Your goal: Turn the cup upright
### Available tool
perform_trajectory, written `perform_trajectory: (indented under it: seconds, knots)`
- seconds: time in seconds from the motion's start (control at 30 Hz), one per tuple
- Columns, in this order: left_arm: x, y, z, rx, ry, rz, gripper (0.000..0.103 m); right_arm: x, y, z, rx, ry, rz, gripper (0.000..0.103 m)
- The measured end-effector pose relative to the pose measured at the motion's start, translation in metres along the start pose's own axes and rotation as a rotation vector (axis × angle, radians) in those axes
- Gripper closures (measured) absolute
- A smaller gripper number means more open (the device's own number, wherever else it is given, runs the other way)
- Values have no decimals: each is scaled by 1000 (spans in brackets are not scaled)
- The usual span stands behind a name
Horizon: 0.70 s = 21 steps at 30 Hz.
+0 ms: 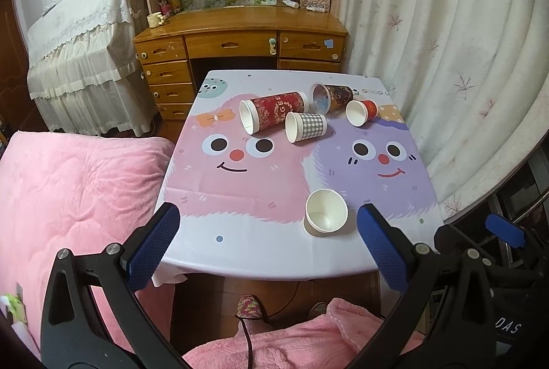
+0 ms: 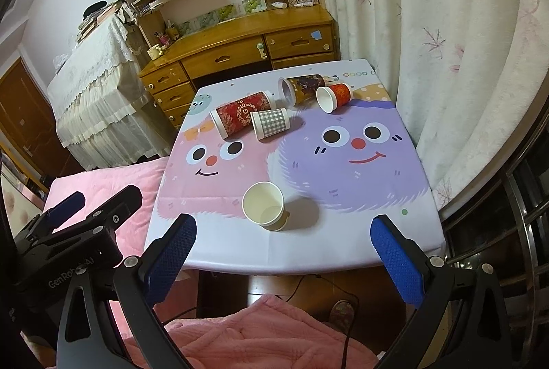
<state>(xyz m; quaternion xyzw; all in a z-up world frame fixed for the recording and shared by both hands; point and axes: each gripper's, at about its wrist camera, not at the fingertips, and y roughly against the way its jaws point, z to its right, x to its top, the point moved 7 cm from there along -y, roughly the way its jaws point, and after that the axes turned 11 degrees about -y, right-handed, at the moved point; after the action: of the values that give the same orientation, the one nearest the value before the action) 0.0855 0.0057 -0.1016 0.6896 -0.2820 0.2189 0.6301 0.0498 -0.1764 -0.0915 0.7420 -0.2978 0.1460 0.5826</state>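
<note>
A plain paper cup (image 1: 325,213) (image 2: 263,206) stands upright near the table's front edge. Several cups lie on their sides at the far end: a tall red patterned cup (image 1: 272,115) (image 2: 242,114), a grey checked cup (image 1: 306,126) (image 2: 269,124), a dark brown clear-lidded cup (image 1: 332,97) (image 2: 303,87) and a small red cup (image 1: 361,112) (image 2: 334,96). My left gripper (image 1: 266,247) is open and empty, just short of the table's front edge. My right gripper (image 2: 284,261) is open and empty, also before the front edge, with the upright cup ahead.
The small table (image 1: 260,252) wears a cartoon-face cloth. A pink bed cover (image 1: 79,197) lies to the left, a curtain (image 1: 446,60) to the right, a wooden desk (image 1: 240,39) behind. My pink-robed lap (image 1: 291,338) is below. The left gripper shows in the right view (image 2: 85,231).
</note>
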Motion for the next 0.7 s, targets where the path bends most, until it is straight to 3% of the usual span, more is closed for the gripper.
perform_trajectory:
  seconds: [0.7]
  knots:
    - [-9,-2,-1,5,10,-15,1,-2,-3,0,-2,-1,-8,0]
